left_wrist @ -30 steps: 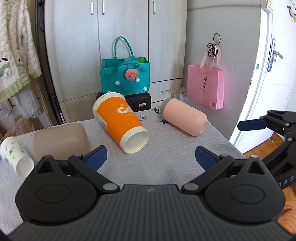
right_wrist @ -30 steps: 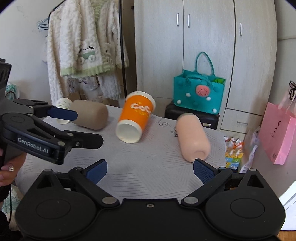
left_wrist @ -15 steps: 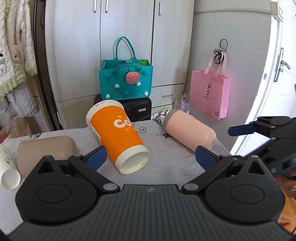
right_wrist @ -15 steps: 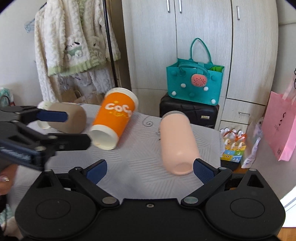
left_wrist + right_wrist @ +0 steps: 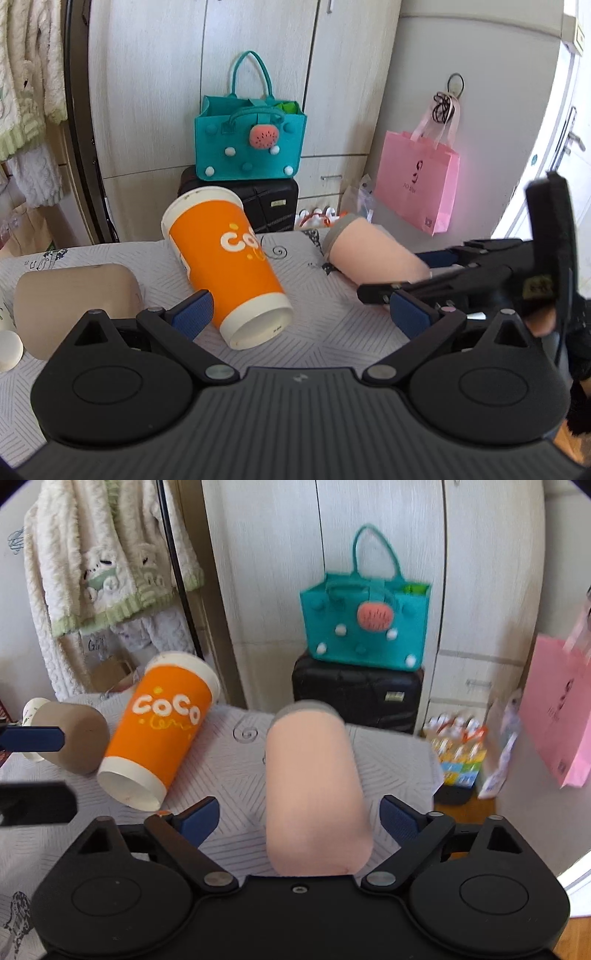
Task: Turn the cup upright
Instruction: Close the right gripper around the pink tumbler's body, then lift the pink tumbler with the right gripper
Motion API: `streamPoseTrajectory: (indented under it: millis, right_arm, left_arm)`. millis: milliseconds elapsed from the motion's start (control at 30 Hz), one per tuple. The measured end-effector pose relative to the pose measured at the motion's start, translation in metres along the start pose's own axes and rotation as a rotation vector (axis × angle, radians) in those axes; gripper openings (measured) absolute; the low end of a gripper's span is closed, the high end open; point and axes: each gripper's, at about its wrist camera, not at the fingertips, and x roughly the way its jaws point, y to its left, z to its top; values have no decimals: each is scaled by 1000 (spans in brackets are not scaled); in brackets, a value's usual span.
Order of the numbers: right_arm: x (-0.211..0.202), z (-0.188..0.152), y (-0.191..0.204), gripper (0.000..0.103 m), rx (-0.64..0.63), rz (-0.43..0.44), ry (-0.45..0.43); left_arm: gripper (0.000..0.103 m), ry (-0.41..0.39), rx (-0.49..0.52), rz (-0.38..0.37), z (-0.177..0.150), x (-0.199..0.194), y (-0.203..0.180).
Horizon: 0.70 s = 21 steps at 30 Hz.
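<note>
Several cups lie on their sides on the table. A peach cup (image 5: pixel 314 786) lies between the open fingers of my right gripper (image 5: pixel 299 818), its closed end toward the camera; the pads do not touch it. It also shows in the left wrist view (image 5: pixel 369 254), with my right gripper (image 5: pixel 410 273) around it. An orange paper cup (image 5: pixel 229 266) lies in front of my open, empty left gripper (image 5: pixel 301 314); it also shows in the right wrist view (image 5: pixel 159 734). A tan cup (image 5: pixel 74 291) lies at the left.
A small white printed cup (image 5: pixel 7 343) lies at the far left edge. The table has a white patterned cloth (image 5: pixel 332 332). Behind it stand a teal bag (image 5: pixel 251 144) on a black case, a pink bag (image 5: pixel 417 184) and cupboards.
My right gripper has moved forward so the peach cup now lies between its fingers. My left gripper has come closer to the orange cup.
</note>
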Motion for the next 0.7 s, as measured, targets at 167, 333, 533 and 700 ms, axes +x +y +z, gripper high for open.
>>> streamPoseTrajectory:
  millis: [167, 333, 533, 700]
  right_arm:
    - [8, -2, 1, 77, -9, -16, 18]
    - [3, -3, 5, 67, -39, -32, 13]
    - [-8, -13, 17, 67, -53, -35, -11]
    - [-22, -28, 32, 67, -75, -52, -44]
  left_arm:
    - [103, 12, -13, -1, -1, 4, 1]
    - [103, 24, -14, -1, -3, 4, 2]
    - [103, 21, -17, 15, -7, 1, 3]
    - [103, 10, -3, 25, -13, -4, 1]
